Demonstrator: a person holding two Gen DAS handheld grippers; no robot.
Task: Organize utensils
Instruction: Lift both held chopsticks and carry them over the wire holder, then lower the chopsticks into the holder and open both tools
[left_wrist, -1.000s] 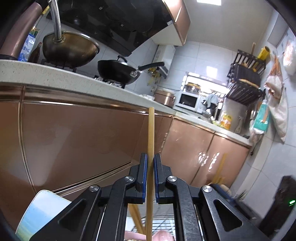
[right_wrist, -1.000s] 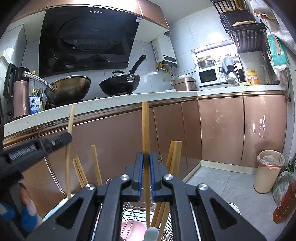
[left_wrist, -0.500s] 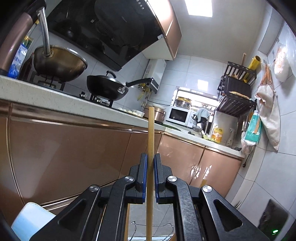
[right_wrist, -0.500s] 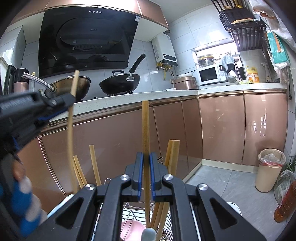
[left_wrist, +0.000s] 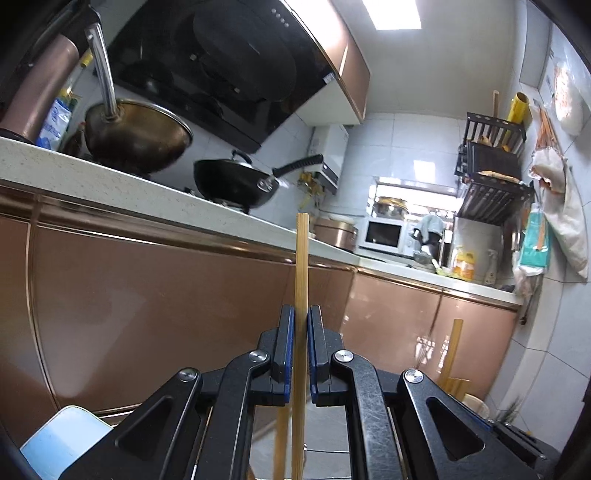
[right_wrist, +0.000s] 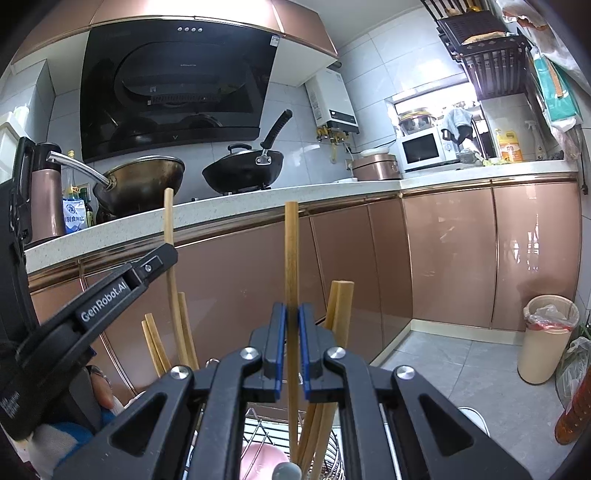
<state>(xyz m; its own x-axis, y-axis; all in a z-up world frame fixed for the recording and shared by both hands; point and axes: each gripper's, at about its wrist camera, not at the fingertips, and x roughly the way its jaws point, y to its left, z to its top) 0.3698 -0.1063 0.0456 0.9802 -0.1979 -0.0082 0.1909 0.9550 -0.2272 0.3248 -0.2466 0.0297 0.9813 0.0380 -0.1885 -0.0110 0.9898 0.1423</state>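
Left wrist view has the left tool (left_wrist: 301, 343) pinched tight on one bamboo chopstick (left_wrist: 301, 266), which stands pretty much upright and pokes well above the blue pads, in front of the copper cabinet doors (left_wrist: 147, 295). Right wrist view: the right tool (right_wrist: 291, 343) is clamped on a second chopstick (right_wrist: 291, 254) the same way, upright, lower end running down toward a wire rack (right_wrist: 258, 432). More loose chopsticks (right_wrist: 338, 317) lean in that rack just right of the held one, and another bunch (right_wrist: 159, 343) sits left, near the left tool's stick. Up on the worktop (right_wrist: 295, 195) there's a brass wok (right_wrist: 144, 181) beside a black wok (right_wrist: 243, 170).
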